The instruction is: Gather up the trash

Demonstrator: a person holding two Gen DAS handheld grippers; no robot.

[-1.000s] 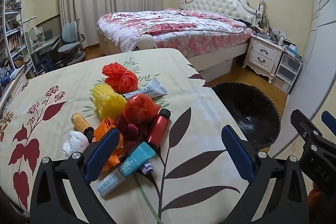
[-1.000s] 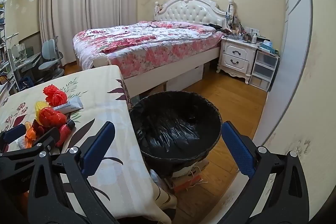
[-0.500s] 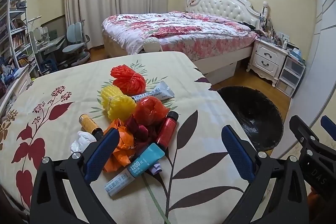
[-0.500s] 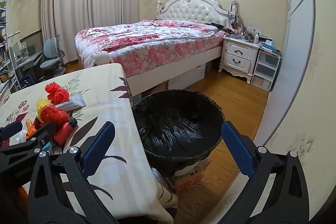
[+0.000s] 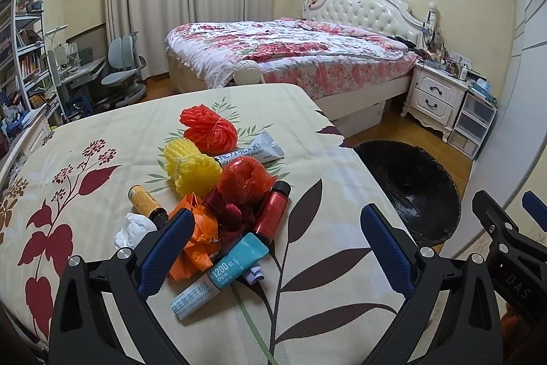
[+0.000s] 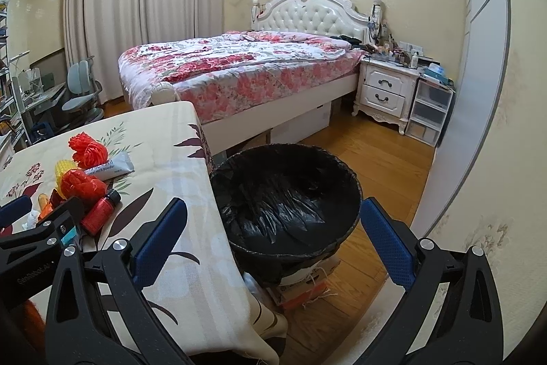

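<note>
A pile of trash lies on the floral tablecloth (image 5: 102,139): red foam net (image 5: 209,127), yellow foam net (image 5: 191,167), red plastic bag (image 5: 246,178), orange bag (image 5: 196,238), red bottle (image 5: 271,212), yellow bottle (image 5: 147,202), white tissue (image 5: 133,228), teal-capped tube (image 5: 218,276) and grey tube (image 5: 253,152). My left gripper (image 5: 273,248) hangs open just short of the pile, nothing between its fingers. My right gripper (image 6: 273,242) is open over the black-lined bin (image 6: 287,204) beside the table. The pile also shows left in the right wrist view, red bottle (image 6: 99,211) nearest.
The bin (image 5: 410,187) stands on the wood floor off the table's right edge. Beyond are a bed (image 5: 290,53), a white nightstand (image 6: 386,91), plastic drawers (image 6: 429,112), a desk chair (image 5: 119,70) and shelves (image 5: 24,57) at the left.
Both grippers have drawn back and shifted slightly; the pile and bin sit a little farther off in view. Both stay open and empty.
</note>
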